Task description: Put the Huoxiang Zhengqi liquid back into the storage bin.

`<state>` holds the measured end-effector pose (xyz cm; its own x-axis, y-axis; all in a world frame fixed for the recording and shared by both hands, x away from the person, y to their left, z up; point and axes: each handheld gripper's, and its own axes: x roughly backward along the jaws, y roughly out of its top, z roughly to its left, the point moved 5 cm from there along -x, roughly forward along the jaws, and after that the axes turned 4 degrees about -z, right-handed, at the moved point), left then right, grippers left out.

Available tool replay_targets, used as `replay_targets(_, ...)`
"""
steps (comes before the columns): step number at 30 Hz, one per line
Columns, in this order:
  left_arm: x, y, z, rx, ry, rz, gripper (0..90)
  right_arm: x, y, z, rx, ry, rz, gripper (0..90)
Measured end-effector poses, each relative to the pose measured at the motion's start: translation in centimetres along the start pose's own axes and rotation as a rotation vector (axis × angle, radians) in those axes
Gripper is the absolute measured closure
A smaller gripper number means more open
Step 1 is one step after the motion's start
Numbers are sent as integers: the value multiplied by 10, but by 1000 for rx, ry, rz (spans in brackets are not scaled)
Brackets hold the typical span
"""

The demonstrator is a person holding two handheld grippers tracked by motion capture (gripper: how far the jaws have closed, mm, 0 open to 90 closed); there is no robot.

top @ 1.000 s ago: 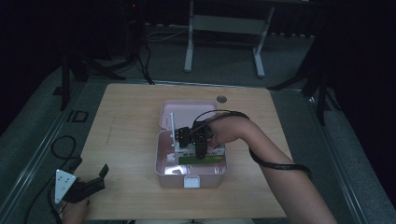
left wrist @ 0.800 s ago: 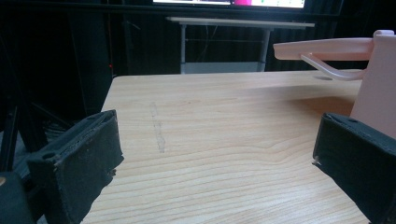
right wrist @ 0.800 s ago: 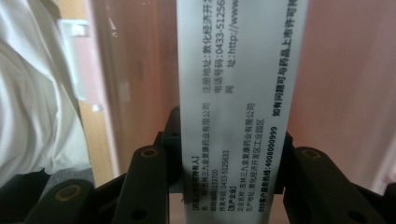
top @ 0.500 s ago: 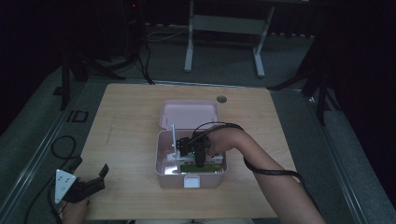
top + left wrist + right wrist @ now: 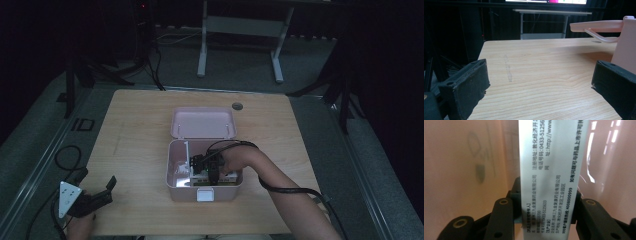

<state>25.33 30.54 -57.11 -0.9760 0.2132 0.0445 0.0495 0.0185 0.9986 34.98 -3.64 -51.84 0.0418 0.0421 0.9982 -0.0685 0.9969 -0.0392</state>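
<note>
A dark room surrounds our pale wooden table, where a pink storage box sits with its lid thrown back. In the high view our right gripper is down inside the box, lower than a second ago, when it hung above the rim with the white medicine carton. In the right gripper view the white medicine carton is pinched between the black jaws, its printed side facing us and the pink wall close behind it. We judge that the carton is being lowered into the box beside the green-edged packs already there, and that letting go comes next, once it rests on the bottom.

Our left gripper rests at the table's near left edge, well apart from the box, in the same spot as before. Its jaws stand wide with nothing but bare tabletop between them.
</note>
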Motion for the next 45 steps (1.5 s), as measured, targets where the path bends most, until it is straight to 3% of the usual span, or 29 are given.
replay_targets(7, 0, 0, 0, -2, 1, 0, 12, -4, -1, 1, 2, 4, -25, 611)
replay_targets(11, 0, 0, 0, -1, 1, 0, 12, 0, -2, 2, 16, 14, -33, 560)
replay_targets(16, 0, 0, 0, -2, 2, 1, 11, 19, -5, 4, 29, 0, -52, 502)
replay_targets(25, 0, 0, 0, -2, 3, 0, 12, 62, -18, 2, 3, -51, -124, 459)
replay_targets(28, 0, 0, 0, -3, 3, 0, 12, 69, -22, 1, -5, -60, -142, 450)
replay_targets(34, 0, 0, 0, -2, 3, 1, 12, 91, -44, -3, -39, -94, -210, 430)
replay_targets(45, 0, 0, 0, -1, 2, 2, 12, 105, -84, -19, -122, -146, -282, 394)
